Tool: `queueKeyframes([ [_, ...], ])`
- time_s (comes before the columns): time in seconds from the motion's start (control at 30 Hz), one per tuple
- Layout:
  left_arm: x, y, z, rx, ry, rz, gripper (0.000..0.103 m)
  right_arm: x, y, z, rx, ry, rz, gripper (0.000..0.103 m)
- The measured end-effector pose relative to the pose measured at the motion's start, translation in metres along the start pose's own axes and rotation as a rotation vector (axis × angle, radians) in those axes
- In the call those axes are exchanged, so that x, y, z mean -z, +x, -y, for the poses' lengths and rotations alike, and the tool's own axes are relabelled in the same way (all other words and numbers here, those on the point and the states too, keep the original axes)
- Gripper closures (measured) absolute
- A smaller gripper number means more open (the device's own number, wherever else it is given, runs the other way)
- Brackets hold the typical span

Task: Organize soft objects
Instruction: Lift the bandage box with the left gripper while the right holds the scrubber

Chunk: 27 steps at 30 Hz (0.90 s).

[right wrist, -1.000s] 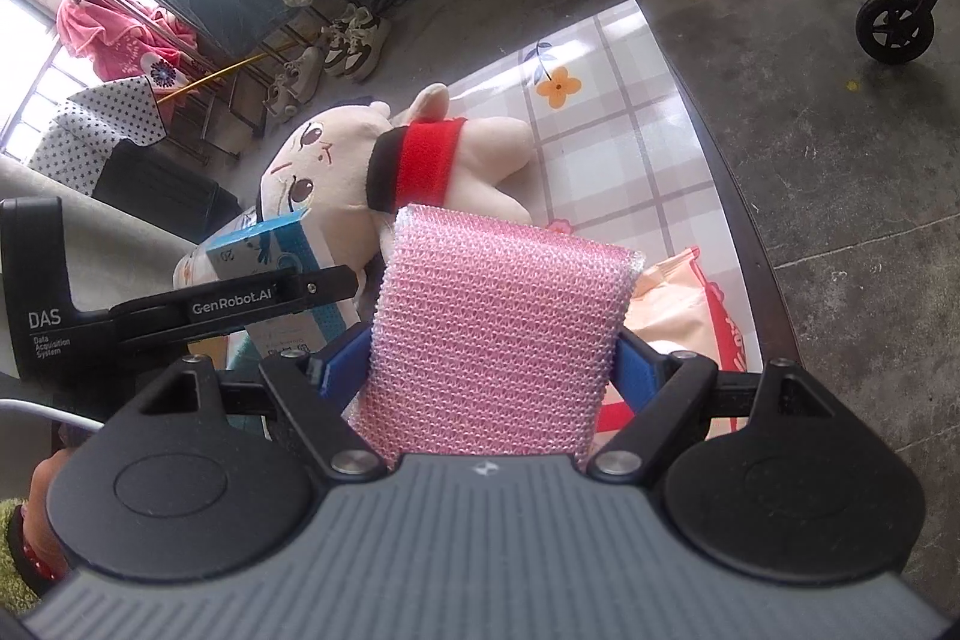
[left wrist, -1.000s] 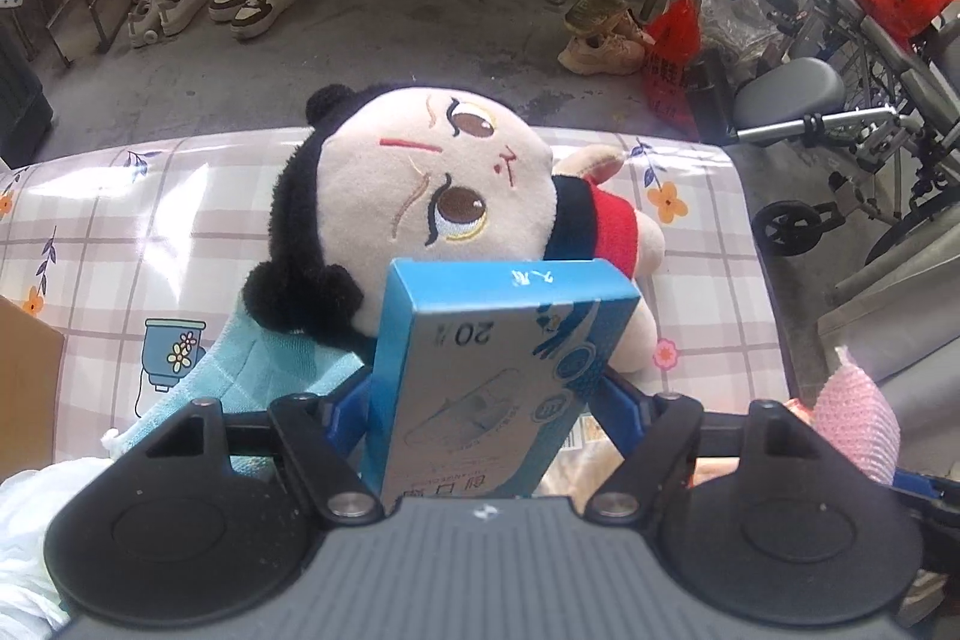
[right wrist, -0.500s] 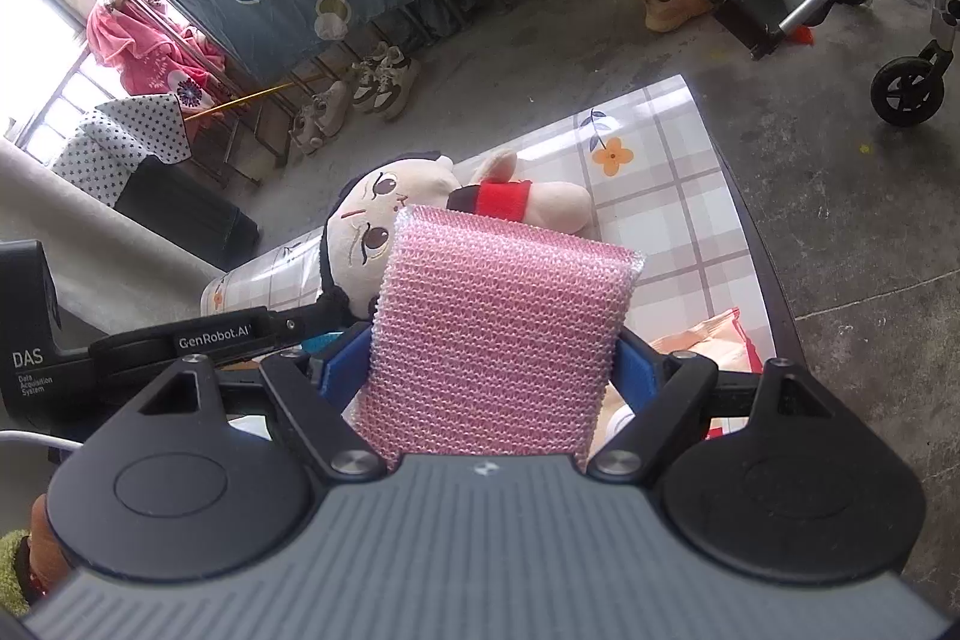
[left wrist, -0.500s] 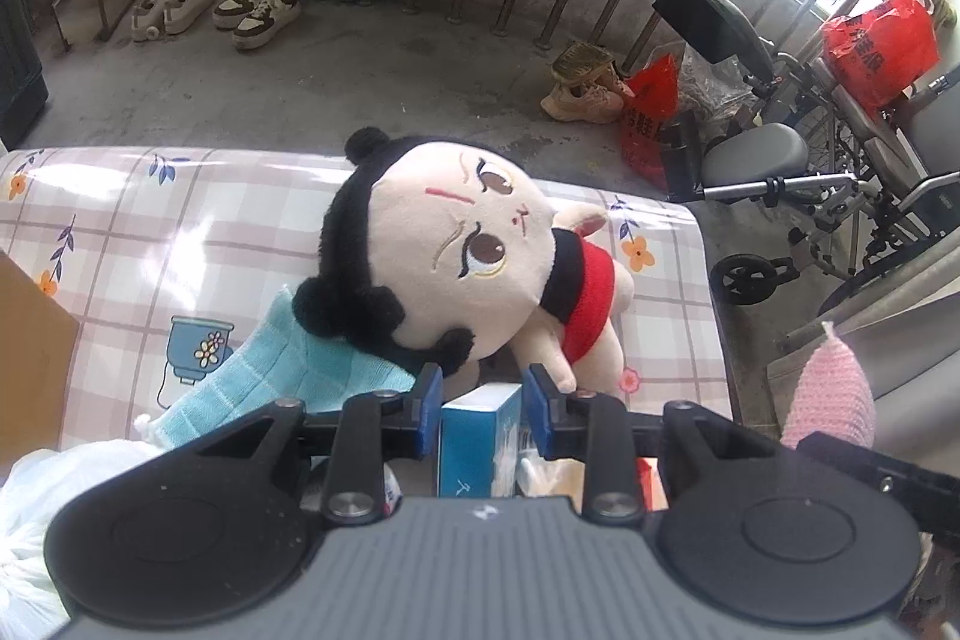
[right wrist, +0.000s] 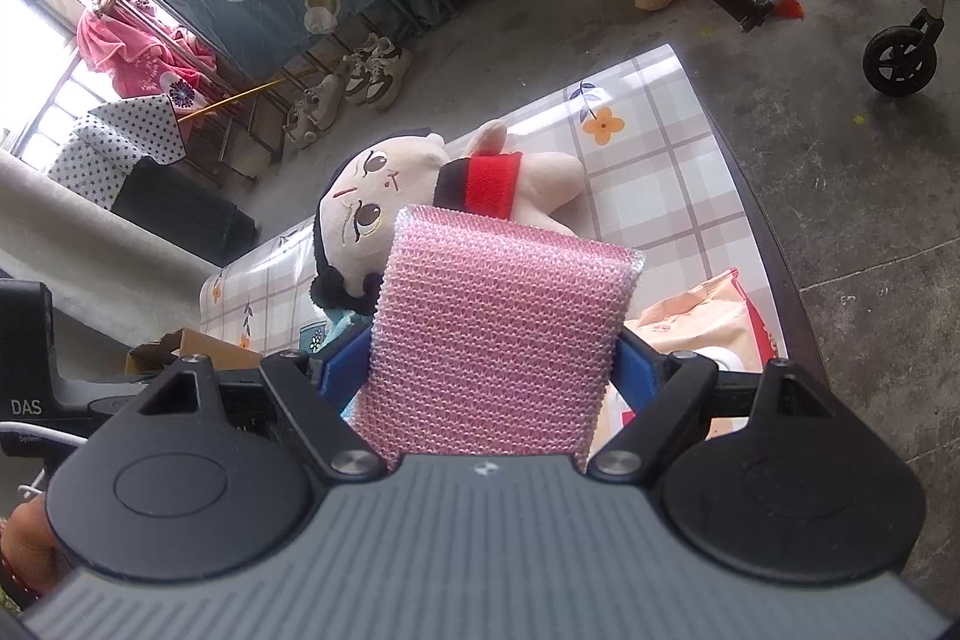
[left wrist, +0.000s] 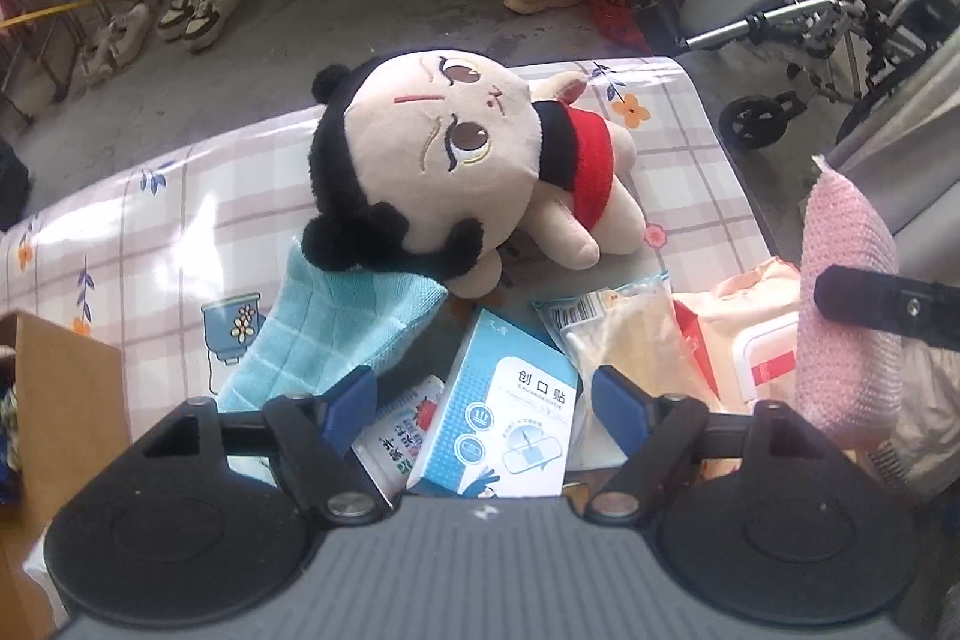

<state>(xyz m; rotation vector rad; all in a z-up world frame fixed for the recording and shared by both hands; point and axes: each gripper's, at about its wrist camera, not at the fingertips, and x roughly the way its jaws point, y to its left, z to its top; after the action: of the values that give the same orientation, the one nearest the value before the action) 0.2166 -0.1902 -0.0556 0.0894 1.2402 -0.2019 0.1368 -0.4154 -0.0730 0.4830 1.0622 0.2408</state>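
Note:
A big plush doll (left wrist: 444, 160) with black hair and a red top lies on the checked tablecloth (left wrist: 150, 232), its head on a folded teal cloth (left wrist: 324, 334). My left gripper (left wrist: 483, 382) hovers over a blue plaster box (left wrist: 504, 418) that lies flat on the table. Its jaws are opening, and the blue pads stand clear of the box on both sides. My right gripper (right wrist: 489, 358) is shut on a pink mesh sponge (right wrist: 504, 316), held upright above the table's right end. The sponge (left wrist: 846, 292) also shows in the left wrist view.
Next to the blue box lie a small white carton (left wrist: 402, 430), a clear bag of beige stuff (left wrist: 630, 340) and a peach wipes pack (left wrist: 750, 316). A cardboard box (left wrist: 54, 400) stands at the left. A wheelchair (left wrist: 810, 10) and shoes are on the floor beyond the table.
A second ago my left gripper held the blue box upright. It then narrowed its jaws, and now they stand wide with the box lying on the table. The right still holds the sponge.

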Motion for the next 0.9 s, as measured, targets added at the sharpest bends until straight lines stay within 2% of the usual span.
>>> queueKeyframes([
  [0.07,-0.004,0.009,0.007,-0.009,0.056,-0.032,0.023,-0.002,0.003,0.005,-0.003,-0.001,-0.003,0.021],
  [0.2,-0.003,0.039,0.024,-0.008,0.176,-0.160,0.023,-0.004,0.011,0.013,-0.006,-0.008,-0.020,0.021],
  [0.3,0.001,0.059,0.031,-0.013,0.210,-0.234,0.023,-0.005,0.016,0.016,-0.011,-0.019,-0.035,0.021],
  [0.47,0.005,0.072,0.037,-0.054,0.247,-0.265,0.023,-0.006,0.027,0.020,-0.009,-0.025,-0.065,0.021],
  [0.57,0.007,0.078,0.039,-0.078,0.269,-0.287,0.028,-0.005,0.035,0.020,-0.015,-0.017,-0.081,0.021],
  [0.67,0.008,0.076,0.039,-0.085,0.292,-0.277,0.029,-0.005,0.040,0.019,-0.023,-0.016,-0.088,0.021],
  [0.9,0.006,0.071,0.033,-0.075,0.262,-0.245,0.030,-0.008,0.049,0.018,-0.029,-0.017,-0.104,0.021],
])
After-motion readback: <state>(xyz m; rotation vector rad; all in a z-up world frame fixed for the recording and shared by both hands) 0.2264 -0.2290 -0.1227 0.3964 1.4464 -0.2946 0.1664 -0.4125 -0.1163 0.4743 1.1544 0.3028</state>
